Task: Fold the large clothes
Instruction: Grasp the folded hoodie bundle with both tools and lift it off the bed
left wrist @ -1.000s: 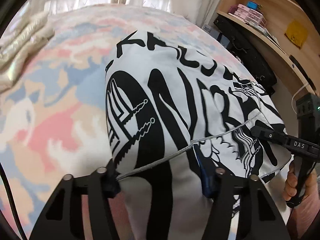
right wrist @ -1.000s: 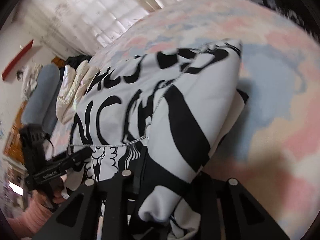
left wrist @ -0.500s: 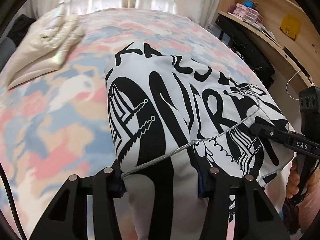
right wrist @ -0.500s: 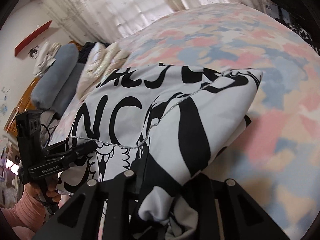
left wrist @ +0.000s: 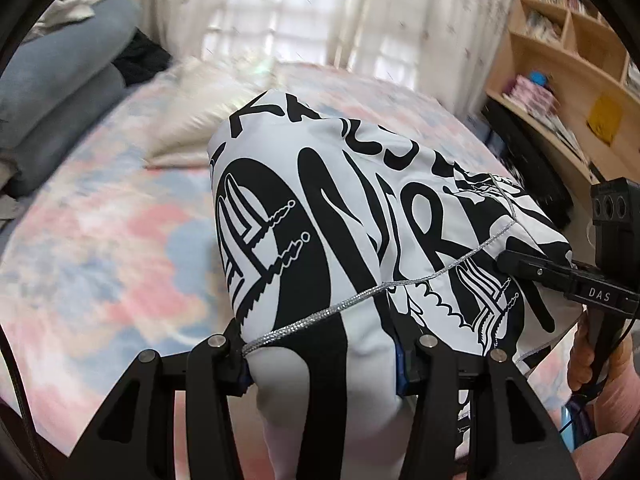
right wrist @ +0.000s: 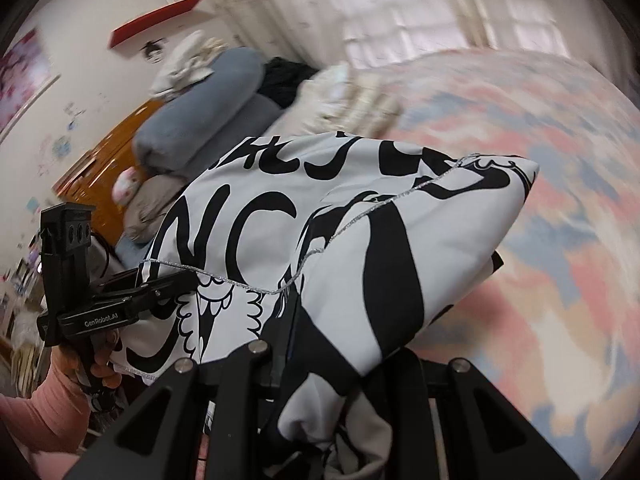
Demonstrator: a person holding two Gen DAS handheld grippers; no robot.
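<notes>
A large white garment with bold black lettering and a silver cord (left wrist: 360,208) is folded into a thick bundle and held up over the bed. My left gripper (left wrist: 324,360) is shut on its near left end. My right gripper (right wrist: 332,364) is shut on its near right end; the garment also fills the right wrist view (right wrist: 328,232). Each gripper shows in the other's view: the right one (left wrist: 508,260) at the right, the left one (right wrist: 188,278) at the left. The garment's underside is hidden.
The bed (left wrist: 100,248) has a pastel pink, blue and cream cover. A folded cream garment (left wrist: 192,124) and grey bolsters (left wrist: 52,100) lie at its far end. Wooden shelves (left wrist: 568,80) stand to the right. Curtained windows are behind.
Both grippers have lifted the folded garment higher off the bed and tilted upward; more of the room, curtains and bolsters has come into view.
</notes>
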